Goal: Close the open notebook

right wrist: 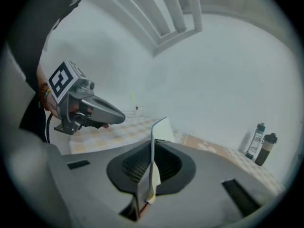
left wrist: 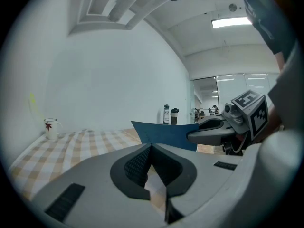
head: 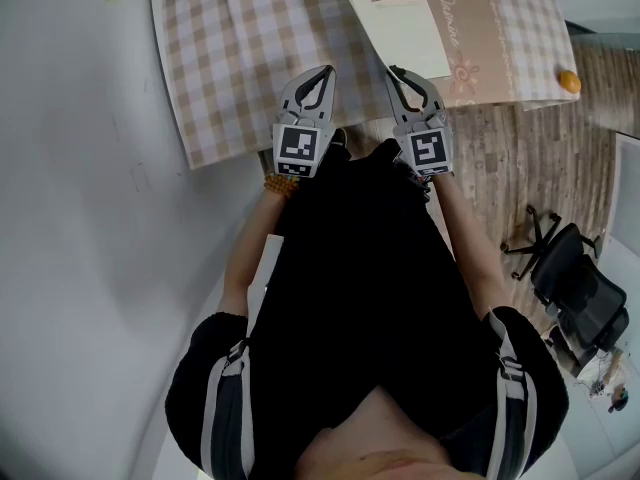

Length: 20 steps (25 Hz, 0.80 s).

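Right gripper (head: pixel 394 71) is in on the notebook (head: pixel 405 33), jaws clamped onto the edge of its raised cover. The right gripper view shows that thin sheet standing on edge between the pads, blue on one face and cream on the other. The notebook sits at the right side of the table on the checked tablecloth (head: pixel 250 48), where the checks give way to a beige flowered band. From the head view the lifted leaf shows its cream inner side, tilted up off the cloth. Left gripper (head: pixel 324 71) hovers just beside it over the checks, jaws pressed together with nothing between them. Its own view looks across at the blue outer face of the cover, with the right gripper pinching that sheet's near edge. A white mug (left wrist: pixel 51 126) stands at the far left of the table, two dark bottles (left wrist: pixel 170 114) at the far end, and a small orange thing (head: pixel 569 81) sits on the table's right edge.
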Available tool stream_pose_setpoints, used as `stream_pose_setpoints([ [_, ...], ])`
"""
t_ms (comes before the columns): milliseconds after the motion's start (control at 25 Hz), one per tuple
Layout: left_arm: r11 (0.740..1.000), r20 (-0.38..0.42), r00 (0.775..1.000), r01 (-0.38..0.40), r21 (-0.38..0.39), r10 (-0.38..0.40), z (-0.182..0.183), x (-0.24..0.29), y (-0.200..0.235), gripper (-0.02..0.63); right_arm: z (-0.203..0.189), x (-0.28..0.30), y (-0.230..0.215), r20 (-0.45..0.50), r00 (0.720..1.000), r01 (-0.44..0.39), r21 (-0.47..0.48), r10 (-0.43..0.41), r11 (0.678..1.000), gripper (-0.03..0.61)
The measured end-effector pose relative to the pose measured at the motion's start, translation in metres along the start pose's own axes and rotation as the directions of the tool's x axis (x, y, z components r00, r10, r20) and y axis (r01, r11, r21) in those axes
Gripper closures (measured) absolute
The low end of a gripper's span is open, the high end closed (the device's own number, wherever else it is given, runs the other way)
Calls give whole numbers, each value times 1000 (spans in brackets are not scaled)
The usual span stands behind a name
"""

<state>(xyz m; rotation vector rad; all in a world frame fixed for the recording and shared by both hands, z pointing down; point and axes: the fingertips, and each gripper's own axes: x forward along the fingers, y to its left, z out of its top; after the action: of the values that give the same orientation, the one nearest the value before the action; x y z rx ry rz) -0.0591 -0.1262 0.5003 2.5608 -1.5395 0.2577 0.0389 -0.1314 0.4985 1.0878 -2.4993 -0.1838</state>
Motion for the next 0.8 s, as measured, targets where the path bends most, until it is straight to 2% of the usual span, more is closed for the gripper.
stream_pose_setpoints([
  [800, 1000, -9, 1000, 8, -6, -8, 0, 2, -6, 603, -21, -18, -48, -31, 991, 130, 124, -127, 984, 561],
])
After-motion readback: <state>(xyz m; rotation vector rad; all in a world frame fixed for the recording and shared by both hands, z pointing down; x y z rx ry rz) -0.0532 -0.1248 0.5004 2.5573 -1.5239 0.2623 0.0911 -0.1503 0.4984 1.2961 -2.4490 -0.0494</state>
